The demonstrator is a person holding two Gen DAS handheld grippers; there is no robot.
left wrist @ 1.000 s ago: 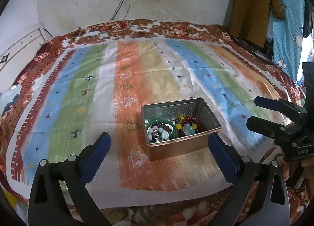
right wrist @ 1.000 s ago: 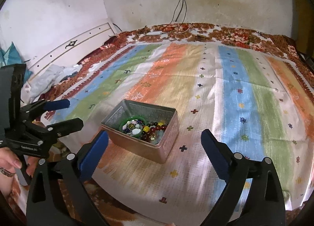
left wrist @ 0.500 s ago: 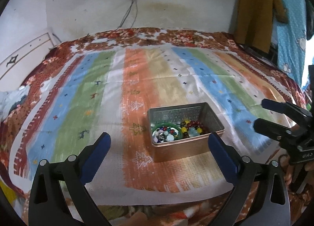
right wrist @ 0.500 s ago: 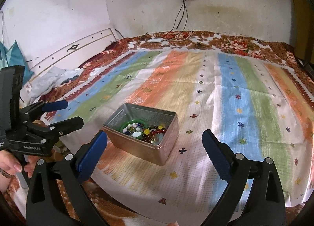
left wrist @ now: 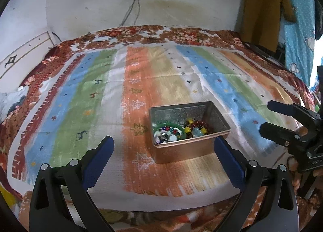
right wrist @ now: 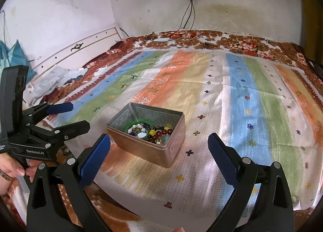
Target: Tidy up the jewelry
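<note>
Left claw (left wrist: 163, 147) spread wide, empty; right claw (right wrist: 159, 144) likewise. Metal tin (right wrist: 149, 141) near bed's front edge on striped cloth (right wrist: 242, 95). Inside: green bangle (right wrist: 129, 126), beaded bracelets (right wrist: 161, 131). Light, slippery, tangle-prone; pinch single strand.

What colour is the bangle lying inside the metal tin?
Green; the bangle rings a cluster of beads in the tin, clearest in the right wrist view.
</note>
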